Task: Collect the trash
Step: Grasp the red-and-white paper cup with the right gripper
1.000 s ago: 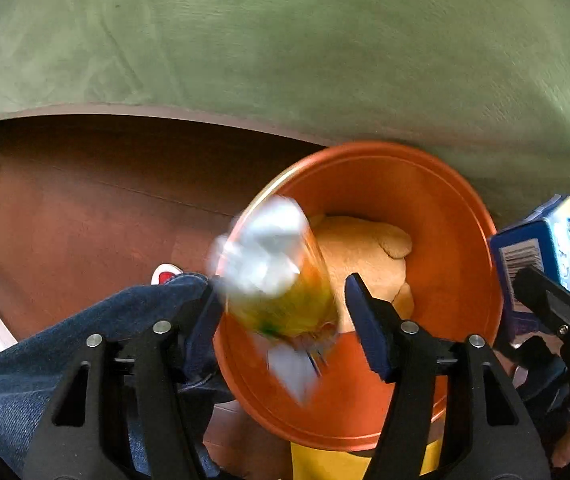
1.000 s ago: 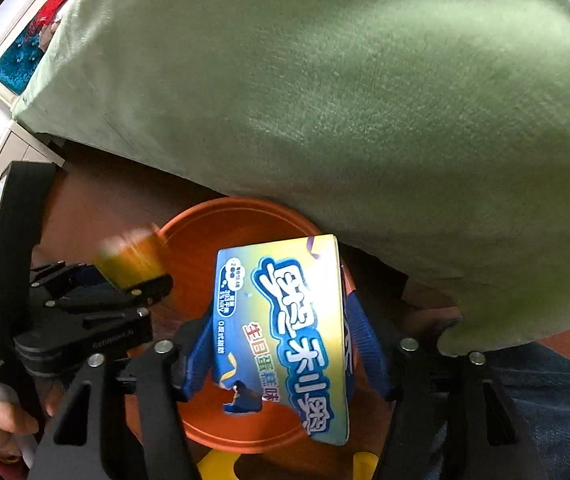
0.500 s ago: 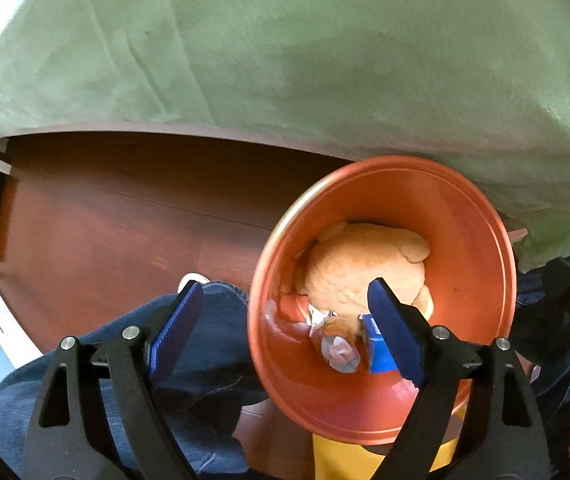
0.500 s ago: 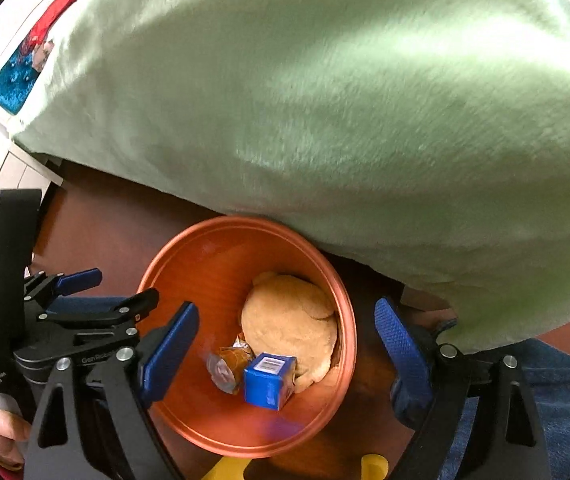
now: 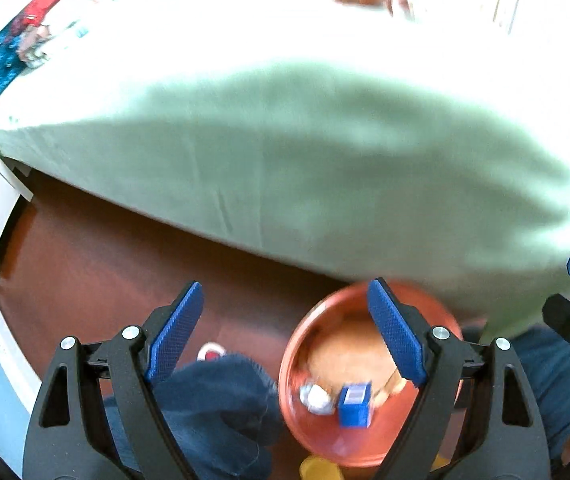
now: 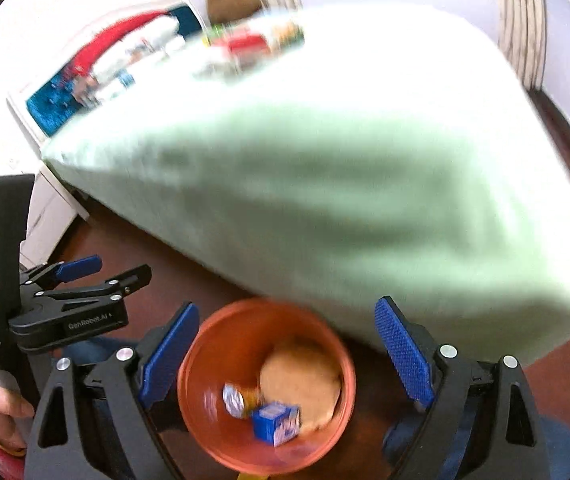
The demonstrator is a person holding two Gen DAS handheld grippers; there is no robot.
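orange bin (image 6: 213, 360) | blue carton (image 6: 275, 422) | silver wrapper (image 6: 234, 399) | green blanket (image 6: 345, 208) | red-brown floor (image 5: 97, 256)

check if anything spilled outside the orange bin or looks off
Nothing stands out. The blue carton and the crumpled wrapper lie inside the orange bin beside a tan lump. No litter shows on the brown floor around it, though the frames are blurred. Both grippers are empty.

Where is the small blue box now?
The small blue box lies inside the orange bin, low in both wrist views, next to a crumpled silver wrapper and against a tan lump.
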